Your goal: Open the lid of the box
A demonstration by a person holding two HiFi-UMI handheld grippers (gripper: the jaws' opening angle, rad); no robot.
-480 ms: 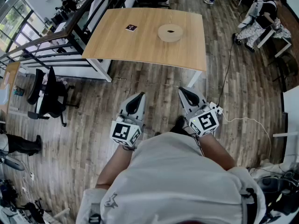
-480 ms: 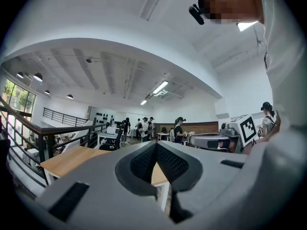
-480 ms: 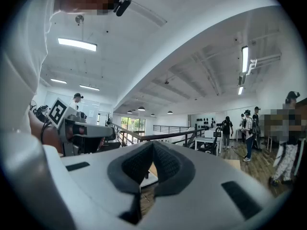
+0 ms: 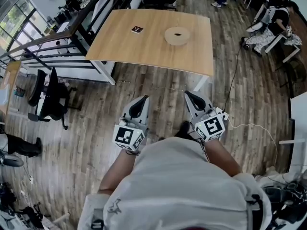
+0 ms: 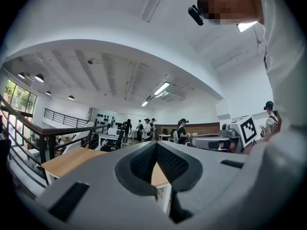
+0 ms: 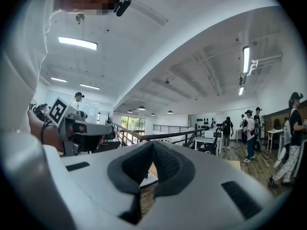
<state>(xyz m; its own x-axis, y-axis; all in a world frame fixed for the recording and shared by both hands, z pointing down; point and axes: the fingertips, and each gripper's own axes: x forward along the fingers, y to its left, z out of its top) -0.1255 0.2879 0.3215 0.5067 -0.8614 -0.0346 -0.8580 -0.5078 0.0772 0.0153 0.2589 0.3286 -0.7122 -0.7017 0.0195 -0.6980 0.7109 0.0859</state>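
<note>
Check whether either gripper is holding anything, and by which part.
Nothing is held: the left gripper and right gripper are both shut and empty, short of the table.

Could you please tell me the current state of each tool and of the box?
left tool: shut, empty, over the floor.
right tool: shut, empty, over the floor.
box: on the table, lid apparently on, untouched.

Pale wood table [image 4: 144,44]; beige round box [image 4: 177,35]; grey left gripper [image 4: 143,98], grey right gripper [image 4: 187,94], black-and-white patterned cubes [image 4: 128,136]; brown plank floor [image 4: 86,128].
</note>
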